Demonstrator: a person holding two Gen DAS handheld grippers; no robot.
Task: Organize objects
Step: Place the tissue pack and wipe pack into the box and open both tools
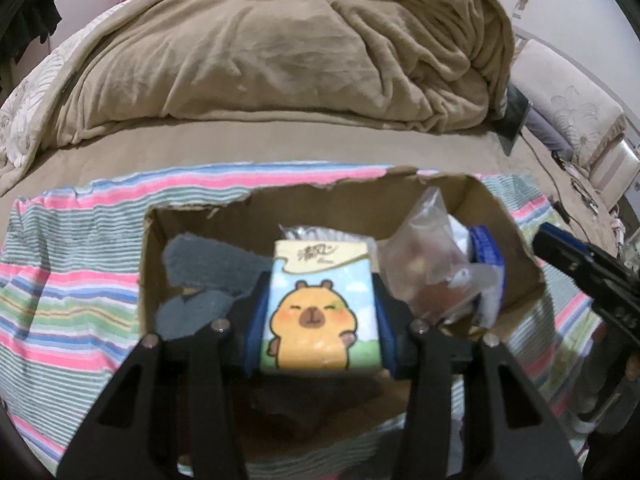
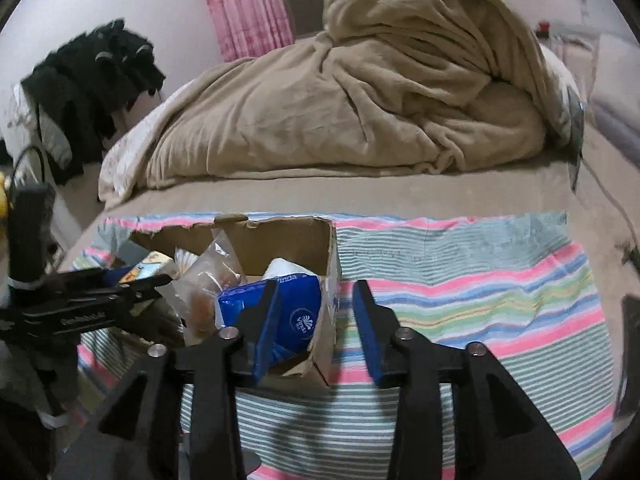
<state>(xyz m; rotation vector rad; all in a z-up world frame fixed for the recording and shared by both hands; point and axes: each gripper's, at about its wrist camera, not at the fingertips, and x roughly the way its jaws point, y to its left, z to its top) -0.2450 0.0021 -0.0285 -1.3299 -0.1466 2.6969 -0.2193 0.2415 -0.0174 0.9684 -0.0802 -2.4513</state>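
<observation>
The left gripper clamps a tissue pack over the cardboard box; the right gripper hovers released.

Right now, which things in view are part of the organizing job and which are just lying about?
Job:
- tissue pack, held by left gripper over the box
- cardboard box
- clear bag, blue pack, grey cloth in the box
- right gripper, open

Lying about:
- tan blanket
- striped towel under the box
- black clothes

The left gripper is clamped on a tissue pack; to its right, the right gripper hangs with jaws spread, empty.
</observation>
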